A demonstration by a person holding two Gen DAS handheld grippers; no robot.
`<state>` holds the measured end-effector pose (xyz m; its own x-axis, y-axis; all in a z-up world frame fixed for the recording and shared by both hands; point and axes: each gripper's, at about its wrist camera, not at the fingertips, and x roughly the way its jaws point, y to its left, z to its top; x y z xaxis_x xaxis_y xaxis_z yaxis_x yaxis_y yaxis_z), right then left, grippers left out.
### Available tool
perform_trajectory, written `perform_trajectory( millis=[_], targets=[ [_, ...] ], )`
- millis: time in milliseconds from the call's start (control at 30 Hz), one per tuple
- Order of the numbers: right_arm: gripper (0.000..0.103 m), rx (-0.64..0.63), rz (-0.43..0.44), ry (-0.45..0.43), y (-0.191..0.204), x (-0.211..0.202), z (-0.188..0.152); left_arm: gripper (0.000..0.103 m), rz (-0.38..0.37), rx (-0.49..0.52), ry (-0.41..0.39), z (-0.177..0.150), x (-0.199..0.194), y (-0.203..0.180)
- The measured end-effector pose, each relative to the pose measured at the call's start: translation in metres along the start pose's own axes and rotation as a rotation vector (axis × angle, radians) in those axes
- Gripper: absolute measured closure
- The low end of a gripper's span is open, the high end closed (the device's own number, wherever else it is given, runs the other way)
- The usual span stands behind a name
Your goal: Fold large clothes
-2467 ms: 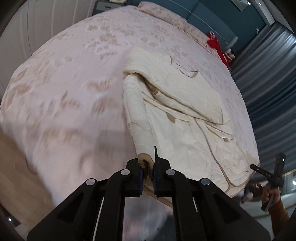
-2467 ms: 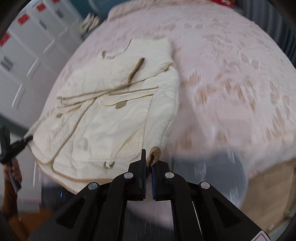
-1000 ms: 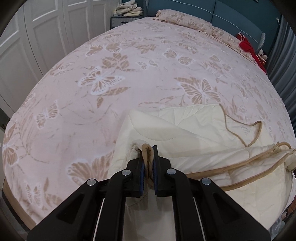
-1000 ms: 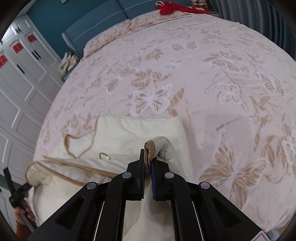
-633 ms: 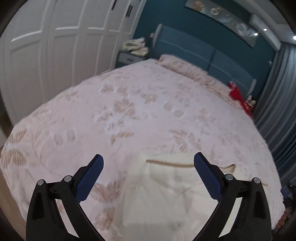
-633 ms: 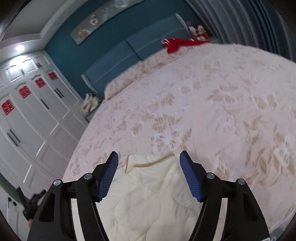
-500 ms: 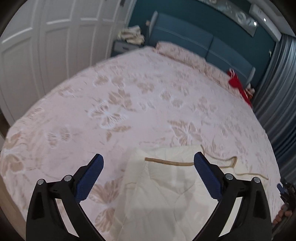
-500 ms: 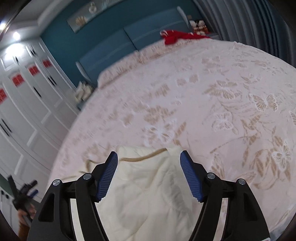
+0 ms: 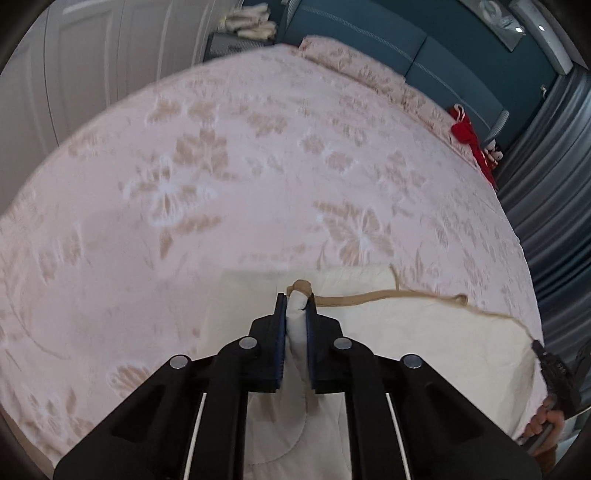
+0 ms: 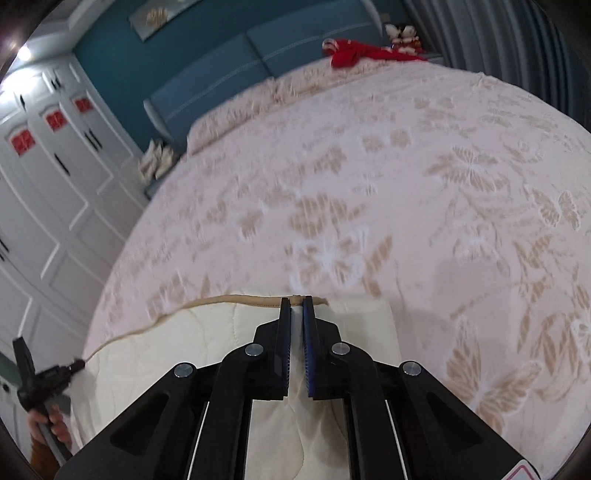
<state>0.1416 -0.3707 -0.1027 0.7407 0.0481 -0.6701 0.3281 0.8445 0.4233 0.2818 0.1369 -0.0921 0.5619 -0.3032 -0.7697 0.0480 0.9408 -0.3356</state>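
A cream quilted garment with tan trim (image 9: 424, 343) lies folded at the near edge of the pink butterfly bedspread (image 9: 221, 177). My left gripper (image 9: 297, 299) is shut on a bunched piece of its tan-trimmed edge. My right gripper (image 10: 296, 304) is shut on the same trimmed edge of the garment (image 10: 221, 332) further along. The tan trim runs between the two grips. Each gripper also shows at the edge of the other's view: the right one (image 9: 550, 365) and the left one (image 10: 44, 376).
The bed fills both views. A blue headboard (image 10: 280, 51), a pillow row (image 9: 369, 74) and a red item (image 10: 354, 50) are at the far end. White wardrobe doors (image 10: 48, 192) stand on one side, grey curtains (image 9: 554, 177) on the other. A nightstand holds folded cloth (image 9: 251, 26).
Both grippers were shut on the garment a second ago, opened wide above it half a second ago, and are now shut again on its tan-trimmed far edge.
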Motion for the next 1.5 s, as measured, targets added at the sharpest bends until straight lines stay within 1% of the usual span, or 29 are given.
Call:
perform_trajectory(
  millis=[67,100,200,267,333,433,533,667,900,1100,1200,1267,1300,1333,1367,1400,1433,1467,1500],
  targets=[
    [0.098,-0.021,-0.020,-0.023,0.006,0.002,0.008,0.095,0.015,0.010,-0.023,0.009,0.000,-0.004],
    [0.098,-0.030,-0.034,-0.019,0.008,0.007,0.012,0.095,0.029,0.016,-0.024,0.013,0.003,-0.007],
    [0.098,-0.036,-0.082,0.014,0.009,0.027,0.014,0.095,0.095,0.049,0.007,0.017,0.026,-0.014],
    [0.098,-0.029,-0.115,0.049,0.004,0.044,0.010,0.095,0.141,0.066,0.044,0.013,0.048,-0.014],
    [0.098,-0.031,-0.142,0.077,0.000,0.058,0.004,0.095,0.169,0.072,0.069,0.007,0.063,-0.010],
    [0.098,-0.023,-0.167,0.113,-0.010,0.074,-0.005,0.094,0.199,0.092,0.082,-0.002,0.078,-0.007],
    [0.098,-0.016,-0.176,0.140,-0.018,0.087,-0.014,0.093,0.215,0.107,0.085,-0.010,0.088,-0.005],
    [0.099,-0.013,-0.172,0.153,-0.025,0.096,-0.024,0.091,0.232,0.129,0.082,-0.019,0.099,-0.001],
    [0.099,-0.025,-0.175,0.146,-0.026,0.106,-0.033,0.092,0.256,0.138,0.034,-0.027,0.106,0.000],
    [0.100,-0.034,-0.183,0.129,-0.026,0.111,-0.037,0.091,0.263,0.137,0.009,-0.030,0.110,0.000],
    [0.100,-0.043,-0.193,0.133,-0.024,0.114,-0.035,0.091,0.285,0.153,-0.001,-0.031,0.109,-0.003],
    [0.100,-0.049,-0.196,0.153,-0.022,0.111,-0.029,0.089,0.292,0.158,0.005,-0.028,0.107,-0.004],
    [0.099,-0.047,-0.202,0.159,-0.021,0.108,-0.025,0.086,0.298,0.159,0.010,-0.025,0.101,-0.006],
    [0.093,-0.038,-0.217,0.152,-0.018,0.098,-0.019,0.078,0.313,0.157,0.007,-0.021,0.094,-0.007],
    [0.088,-0.030,-0.225,0.132,-0.014,0.087,-0.015,0.075,0.320,0.147,-0.017,-0.017,0.078,-0.008],
    [0.084,-0.031,-0.227,0.096,-0.008,0.069,-0.011,0.067,0.319,0.137,-0.048,-0.013,0.062,-0.010],
    [0.084,-0.044,-0.231,0.070,0.001,0.055,-0.008,0.060,0.331,0.134,-0.086,-0.008,0.041,-0.016],
    [0.084,-0.056,-0.227,0.053,0.010,0.045,-0.007,0.060,0.331,0.137,-0.105,-0.005,0.030,-0.022],
    [0.084,-0.073,-0.210,0.040,0.023,0.036,-0.007,0.060,0.314,0.145,-0.123,-0.001,0.018,-0.031]
  ],
)
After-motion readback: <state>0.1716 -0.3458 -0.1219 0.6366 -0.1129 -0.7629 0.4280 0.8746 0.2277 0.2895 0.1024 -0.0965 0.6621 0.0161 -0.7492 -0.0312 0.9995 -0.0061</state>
